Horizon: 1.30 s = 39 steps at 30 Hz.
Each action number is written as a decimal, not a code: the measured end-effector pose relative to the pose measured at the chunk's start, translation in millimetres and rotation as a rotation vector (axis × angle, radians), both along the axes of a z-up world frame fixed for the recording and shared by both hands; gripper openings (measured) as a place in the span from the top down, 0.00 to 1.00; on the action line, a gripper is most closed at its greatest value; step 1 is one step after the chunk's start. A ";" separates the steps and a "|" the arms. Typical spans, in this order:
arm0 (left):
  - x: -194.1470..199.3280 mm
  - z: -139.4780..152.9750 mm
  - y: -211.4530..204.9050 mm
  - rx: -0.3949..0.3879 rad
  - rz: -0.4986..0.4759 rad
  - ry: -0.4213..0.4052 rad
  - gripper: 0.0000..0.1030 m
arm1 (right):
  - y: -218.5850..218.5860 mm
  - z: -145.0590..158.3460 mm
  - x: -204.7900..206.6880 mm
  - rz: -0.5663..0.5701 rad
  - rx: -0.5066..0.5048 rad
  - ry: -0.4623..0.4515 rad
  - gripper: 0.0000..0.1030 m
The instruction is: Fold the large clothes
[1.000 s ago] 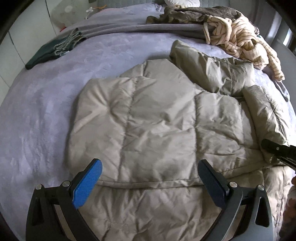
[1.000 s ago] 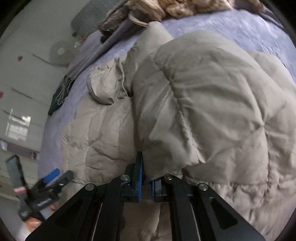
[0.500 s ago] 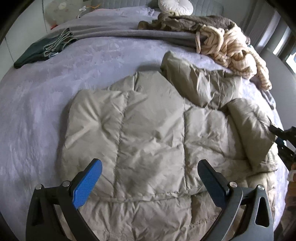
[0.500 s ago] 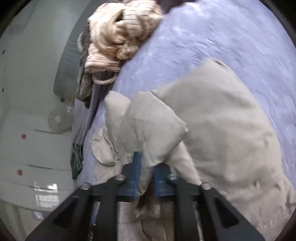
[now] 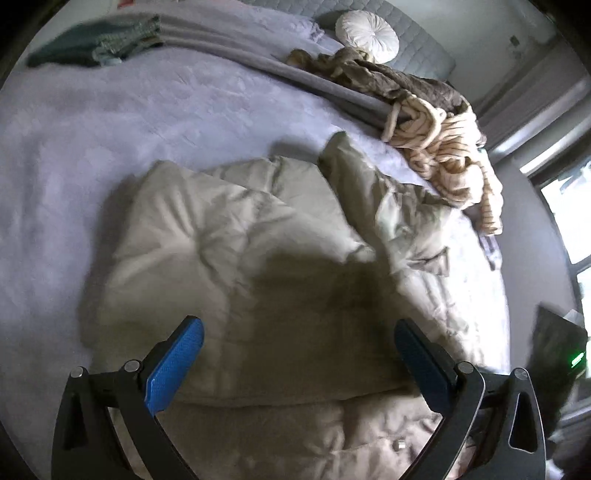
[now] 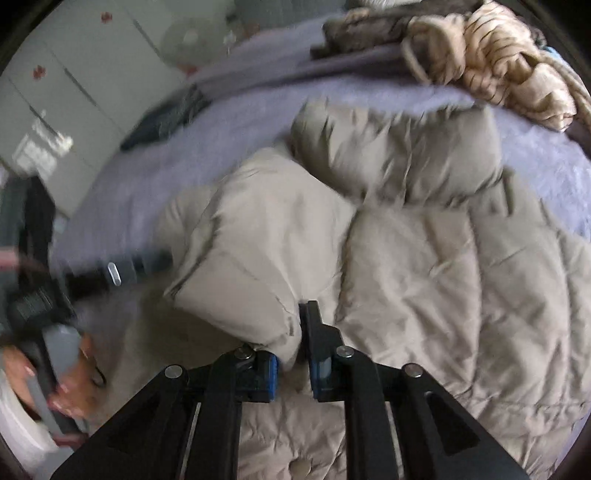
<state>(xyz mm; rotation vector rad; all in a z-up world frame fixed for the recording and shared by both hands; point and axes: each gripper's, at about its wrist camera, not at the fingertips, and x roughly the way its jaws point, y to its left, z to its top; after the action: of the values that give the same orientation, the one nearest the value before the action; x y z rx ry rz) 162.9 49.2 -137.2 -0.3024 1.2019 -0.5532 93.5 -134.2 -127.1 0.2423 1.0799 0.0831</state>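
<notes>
Left wrist view: beige puffer jacket (image 5: 236,258) spread flat on the lilac bedspread (image 5: 110,129), filling the middle. Left gripper (image 5: 295,362) hovering over the jacket's near part, blue pads wide apart, nothing between them. Beyond the jacket, a crumpled cream striped garment (image 5: 454,155) heaped against a brown one (image 5: 388,77); farther still, a round white cushion (image 5: 367,35). Beyond the jacket and off to the left, a dark green folded item (image 5: 92,44), blurred. Near right part of the jacket cut off by the frame edge; dark object with a green light there, unidentifiable.

Right wrist view: right gripper (image 6: 293,354) pinching a puffy fold of the jacket (image 6: 443,277), jaws just easing apart with cloth between them; left pad mostly buried under fabric. Left of the jacket, the other gripper and a hand (image 6: 70,373), smeared by motion blur.
</notes>
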 end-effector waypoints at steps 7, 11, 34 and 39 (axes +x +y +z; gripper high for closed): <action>-1.0 -16.8 -39.4 -0.035 -0.076 0.070 0.00 | -60.7 -5.6 -65.7 -0.132 0.182 0.057 0.40; -2.1 -24.9 -67.4 0.009 -0.128 0.070 0.00 | -143.0 -20.1 -129.4 -0.412 0.365 0.074 0.40; -1.0 -25.6 -51.4 0.271 -0.068 -0.045 0.70 | -237.5 -57.4 -164.5 -0.726 0.540 -0.007 0.93; -0.1 -0.3 -27.9 0.360 -0.028 -0.149 0.47 | -222.5 -20.3 -167.7 -0.524 0.419 0.030 0.63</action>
<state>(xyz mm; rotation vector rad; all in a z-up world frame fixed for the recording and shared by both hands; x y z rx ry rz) 162.8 21.2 -137.5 0.0613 1.1372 -0.3668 -74.2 -356.7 -147.4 0.8976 0.9910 -0.1674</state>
